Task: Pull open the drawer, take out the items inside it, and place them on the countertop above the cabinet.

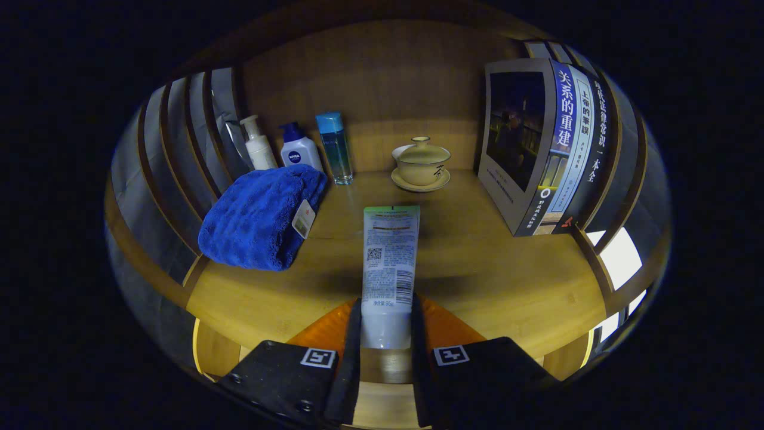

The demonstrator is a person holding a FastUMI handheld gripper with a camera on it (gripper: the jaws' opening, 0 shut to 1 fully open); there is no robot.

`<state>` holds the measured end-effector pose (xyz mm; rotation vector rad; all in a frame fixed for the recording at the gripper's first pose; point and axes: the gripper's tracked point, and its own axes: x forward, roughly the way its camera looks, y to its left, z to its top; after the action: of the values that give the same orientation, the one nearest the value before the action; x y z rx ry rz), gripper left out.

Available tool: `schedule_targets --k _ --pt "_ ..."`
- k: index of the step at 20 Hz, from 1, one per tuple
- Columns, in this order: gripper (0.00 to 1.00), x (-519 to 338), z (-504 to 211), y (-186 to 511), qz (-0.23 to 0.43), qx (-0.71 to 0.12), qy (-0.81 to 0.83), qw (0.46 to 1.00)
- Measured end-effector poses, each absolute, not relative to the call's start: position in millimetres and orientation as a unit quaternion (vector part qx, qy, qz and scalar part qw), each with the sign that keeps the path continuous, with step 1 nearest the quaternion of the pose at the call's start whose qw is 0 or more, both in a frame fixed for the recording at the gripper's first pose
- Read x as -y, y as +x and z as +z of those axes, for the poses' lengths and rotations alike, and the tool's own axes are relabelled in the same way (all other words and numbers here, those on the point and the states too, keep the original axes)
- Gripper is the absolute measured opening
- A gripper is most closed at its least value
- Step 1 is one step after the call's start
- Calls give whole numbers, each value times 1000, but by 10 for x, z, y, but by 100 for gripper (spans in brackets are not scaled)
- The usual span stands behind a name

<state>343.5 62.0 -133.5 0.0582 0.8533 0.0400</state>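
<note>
Your gripper [385,334] is closed narrow on the cap end of the white squeeze tube with the green-edged crimp and printed back label [389,263]; both fingers press its sides. The tube points straight out ahead of the fingers, over the front part of the light wooden countertop [477,269]. Can't tell if its far end touches the wood or hangs just above; a shadow lies beneath it, so I'd guess slightly above.

Looks like the place step, tube not yet let go.

Risks from here:
- Grip sits at one end only. Tilt the gripper and the long free end swings or droops.
- Tube is round and soft. Release it while it's off the surface and it can roll, possibly back over the front edge just under your fingers.
- Drifting left puts it into the folded blue terry towel with a white tag [259,218], near the tube's left side.

Further back, well apart from the tube: beige lidded ceramic cup on a saucer [421,164], clear blue-capped bottle [335,149], white lotion bottle with dark blue cap [300,150], white pump bottle [258,144]. Upright books [546,149] stand at right. Pushing deep would risk knocking the cup.
</note>
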Motion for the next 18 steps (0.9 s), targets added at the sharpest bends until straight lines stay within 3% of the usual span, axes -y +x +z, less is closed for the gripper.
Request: schedule_targets --k 4,10,18 --pt "54 -632 -1342 3457 21 -402 14 915" --pt "100 -685 -1339 3442 29 -399 15 917" --pt "99 -809 -993 3318 56 -348 41 935"
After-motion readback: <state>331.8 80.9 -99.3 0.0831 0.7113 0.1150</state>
